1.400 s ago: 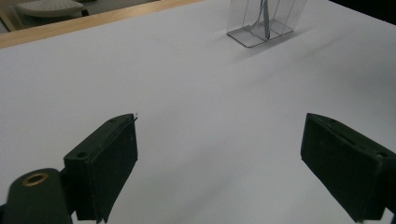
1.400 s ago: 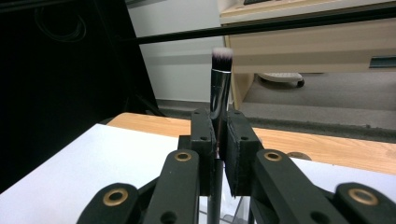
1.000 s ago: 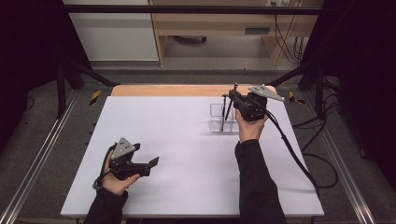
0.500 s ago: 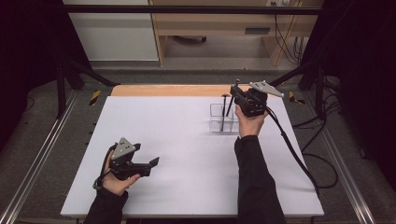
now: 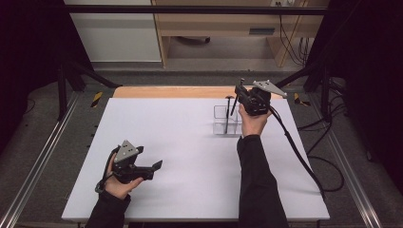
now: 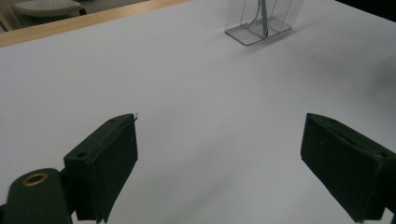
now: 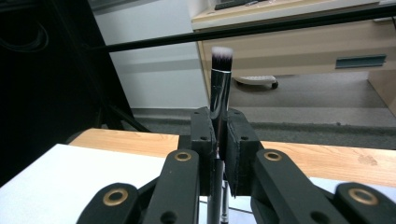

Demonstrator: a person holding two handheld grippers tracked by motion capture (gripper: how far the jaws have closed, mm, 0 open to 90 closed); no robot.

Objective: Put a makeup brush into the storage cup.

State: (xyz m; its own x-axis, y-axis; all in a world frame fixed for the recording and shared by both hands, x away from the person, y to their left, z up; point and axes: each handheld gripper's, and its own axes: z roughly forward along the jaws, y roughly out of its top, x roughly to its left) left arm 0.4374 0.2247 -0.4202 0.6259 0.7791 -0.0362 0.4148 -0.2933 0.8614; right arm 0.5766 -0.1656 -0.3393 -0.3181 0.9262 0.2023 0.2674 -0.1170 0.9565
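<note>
My right gripper [image 5: 240, 95] is up over the far right of the white table, shut on a makeup brush [image 5: 242, 83]. In the right gripper view the pads [image 7: 205, 140] clamp the brush's shiny ferrule [image 7: 219, 93], and its white-tipped bristles stand upright above the jaws. Just below and to the left stands a clear acrylic organizer [image 5: 219, 124] with another dark brush [image 5: 229, 111] standing in it; the left gripper view shows this organizer [image 6: 247, 32] far ahead. My left gripper [image 5: 152, 166] rests low at the near left, open [image 6: 219, 158], nothing between its jaws.
A wooden strip [image 5: 166, 91] runs along the table's far edge. The right gripper's cable [image 5: 304, 161] trails across the table's right side and off its edge. Metal frame rails [image 5: 43, 156] flank the table, and a desk [image 5: 228, 23] stands beyond it.
The right gripper with the brush has shifted only slightly, a touch higher over the organizer. The left gripper has stayed put.
</note>
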